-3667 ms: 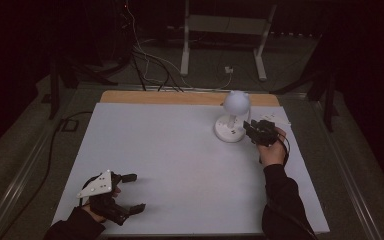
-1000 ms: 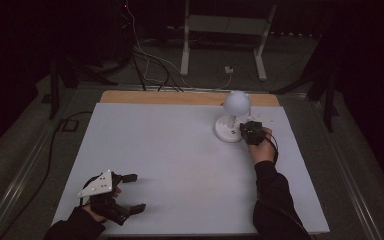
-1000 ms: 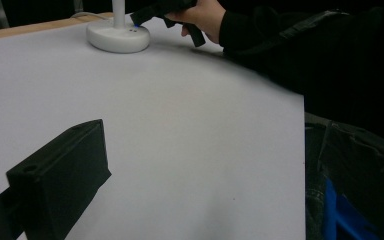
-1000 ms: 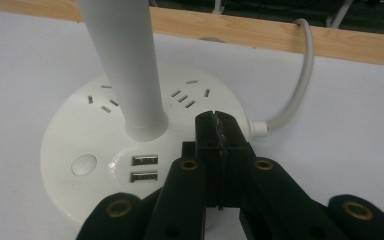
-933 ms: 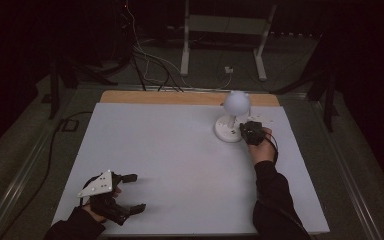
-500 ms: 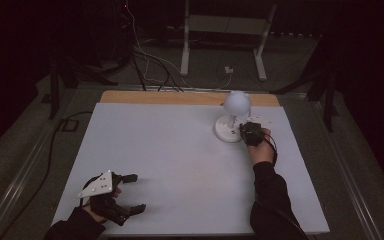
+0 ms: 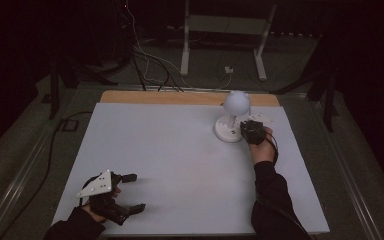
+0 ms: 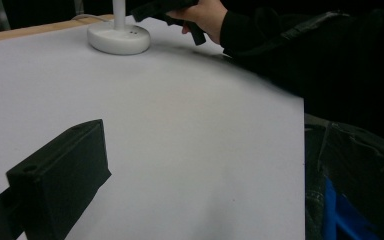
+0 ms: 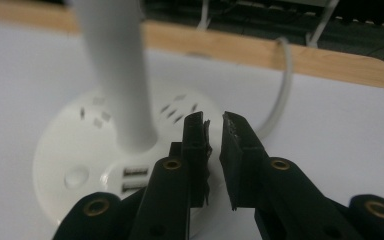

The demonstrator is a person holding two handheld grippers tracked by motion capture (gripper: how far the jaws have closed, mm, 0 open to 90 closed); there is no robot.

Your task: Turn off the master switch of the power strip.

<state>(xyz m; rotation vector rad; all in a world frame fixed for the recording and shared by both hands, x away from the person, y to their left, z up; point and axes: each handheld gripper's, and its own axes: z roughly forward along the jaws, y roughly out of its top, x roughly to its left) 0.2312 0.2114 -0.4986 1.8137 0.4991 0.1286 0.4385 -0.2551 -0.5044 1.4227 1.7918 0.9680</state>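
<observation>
Right gripper (image 9: 213,120): your jaws stand nearly together with only a slim gap and nothing between them; their tips hang over the near rim of the lamp base (image 9: 80,155), just right of the stem (image 9: 115,75).
Lamp (image 7: 232,117): it stands at the far right of the white table (image 7: 180,165), near the wooden far edge (image 7: 145,97), its round head (image 7: 236,102) above the base; your right gripper (image 7: 252,131) is just beside the base on its right.
Controls: a round button (image 9: 76,176) and two slots (image 9: 132,179) sit on the base front, left of your jaw tips; if the button is your aim, you are off to its right.
Risk, stem: swing left carelessly and a jaw can knock the stem, and the top-heavy lamp may tip or skate.
Risk, press: push down at the rim rather than on the button and the base can tilt or slide toward the far edge.
Risk, cord: the white cord (image 9: 282,85) curves off behind the base toward the far edge; catch it and you drag the lamp.
Left gripper (image 7: 111,196): it rests low at the near left corner with its jaws spread wide and empty, well apart from the lamp.
Open room: the whole middle and left of the table lies bare, so draw back toward yourself or leftward freely.
Tight room: the far and right edges lie close to the lamp; keep motions there small.
</observation>
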